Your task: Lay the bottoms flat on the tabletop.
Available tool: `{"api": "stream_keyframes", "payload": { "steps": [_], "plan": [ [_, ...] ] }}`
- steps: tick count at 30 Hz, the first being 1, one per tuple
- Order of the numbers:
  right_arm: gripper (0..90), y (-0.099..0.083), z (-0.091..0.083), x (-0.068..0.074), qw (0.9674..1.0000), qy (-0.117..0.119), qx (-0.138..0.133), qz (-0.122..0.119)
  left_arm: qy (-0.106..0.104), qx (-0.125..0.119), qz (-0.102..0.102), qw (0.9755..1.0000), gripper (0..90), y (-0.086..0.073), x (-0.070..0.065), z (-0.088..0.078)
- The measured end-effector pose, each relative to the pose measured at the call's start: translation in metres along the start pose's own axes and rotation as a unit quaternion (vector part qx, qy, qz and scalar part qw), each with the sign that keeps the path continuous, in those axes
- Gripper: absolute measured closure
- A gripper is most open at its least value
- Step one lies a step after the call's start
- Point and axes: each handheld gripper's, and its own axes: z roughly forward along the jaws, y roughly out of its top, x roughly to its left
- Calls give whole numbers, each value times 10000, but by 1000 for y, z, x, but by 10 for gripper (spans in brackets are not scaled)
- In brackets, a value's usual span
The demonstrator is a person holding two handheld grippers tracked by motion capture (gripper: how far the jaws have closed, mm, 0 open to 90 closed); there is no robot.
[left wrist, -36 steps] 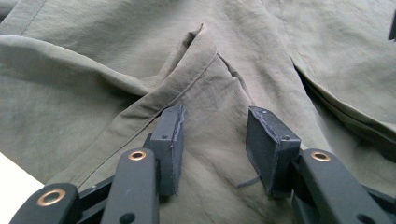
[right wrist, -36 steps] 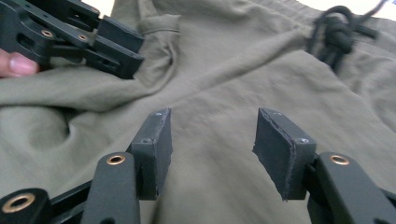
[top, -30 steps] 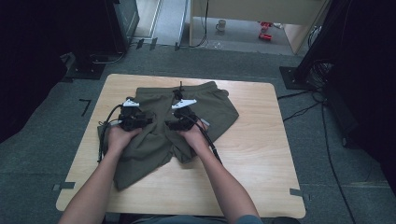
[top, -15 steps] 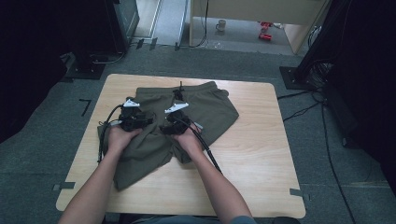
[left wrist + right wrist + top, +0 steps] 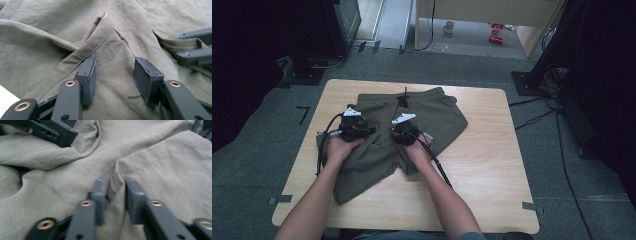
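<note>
A pair of olive shorts (image 5: 404,131) is spread flat on the wooden table (image 5: 492,165), waistband away from the person, apparently so that it can be folded. Both grippers are set down on the middle of the shorts, near the crotch seam. The right gripper (image 5: 113,195) has just been closing its jaws, and a raised fold of the fabric is pinched between them. The left gripper (image 5: 113,75) is held beside it with its jaws parted, the pads resting on the cloth astride a hem and gripping nothing. Both forearms are stretched forward from the near table edge, hands side by side.
</note>
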Motion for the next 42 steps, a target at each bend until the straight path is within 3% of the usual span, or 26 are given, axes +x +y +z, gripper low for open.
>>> {"api": "stream_keyframes", "payload": {
  "steps": [4, 7, 12, 16, 20, 26, 42],
  "plan": [
    [837, 0, -1, -1, 10000, 25, 8, 26, -54, -60, 4, 10000, 521, -2, 1, -1],
    [875, 0, 0, 1, 10000, -3, 24, 4, -97, -216, -286, 9993, 530, -6, 2, -2],
    [884, 1, -1, 2, 10000, 45, 33, 53, -43, -319, -461, 9984, 545, -13, 1, -6],
    [885, 2, -7, 0, 9999, 120, 109, 54, 32, -396, -336, 9986, 565, -17, -2, -8],
    [886, 3, -19, -2, 9998, 143, 9, 139, 127, -361, -113, 9992, 581, -18, -5, -9],
    [886, -3, -44, -2, 9999, -9, -99, 50, 21, -362, -112, 9993, 582, -18, -2, -9],
    [885, -28, -105, -37, 9983, -412, -236, 333, 26, -265, 19, 9996, 582, -14, 0, -8]
  ]
}}
